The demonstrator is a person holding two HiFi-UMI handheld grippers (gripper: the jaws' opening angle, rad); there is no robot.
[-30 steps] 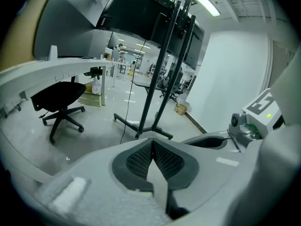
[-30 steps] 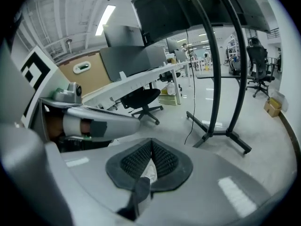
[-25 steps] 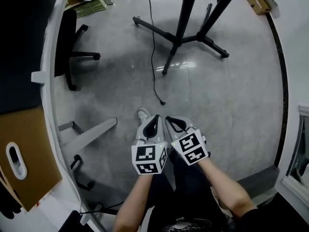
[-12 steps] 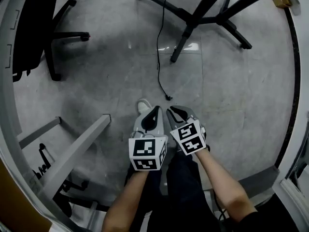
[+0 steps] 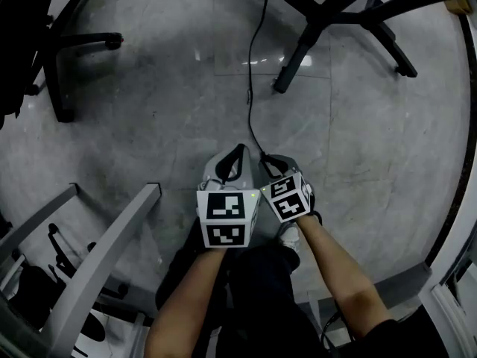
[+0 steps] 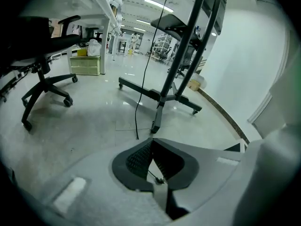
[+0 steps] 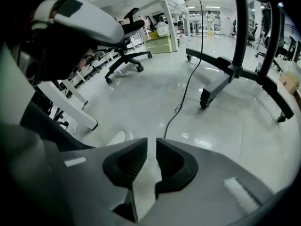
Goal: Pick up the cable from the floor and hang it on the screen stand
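Observation:
A thin black cable (image 5: 250, 88) drops from the screen stand and trails across the grey floor. Its free end lies just ahead of my two grippers. In the left gripper view the cable (image 6: 141, 84) ends on the floor a short way beyond the jaws. In the right gripper view the cable (image 7: 181, 98) runs down until the jaws hide its end. The black screen stand (image 5: 302, 43) spreads its legs at the top of the head view. My left gripper (image 5: 238, 149) (image 6: 150, 142) is shut and empty. My right gripper (image 5: 267, 157) (image 7: 151, 147) shows a narrow gap with nothing in it.
A black office chair (image 5: 56, 43) (image 6: 42, 55) stands to the left. White desk legs (image 5: 104, 252) cross the lower left. The stand's base (image 6: 155, 95) (image 7: 225, 69) lies straight ahead. A white shoe (image 7: 117, 138) is on the floor beside the right gripper. A wall skirting (image 5: 458, 200) runs along the right.
The view has moved forward toward the stand. Both grippers have closed in on the cable's free end, which now lies right at their tips instead of well ahead.

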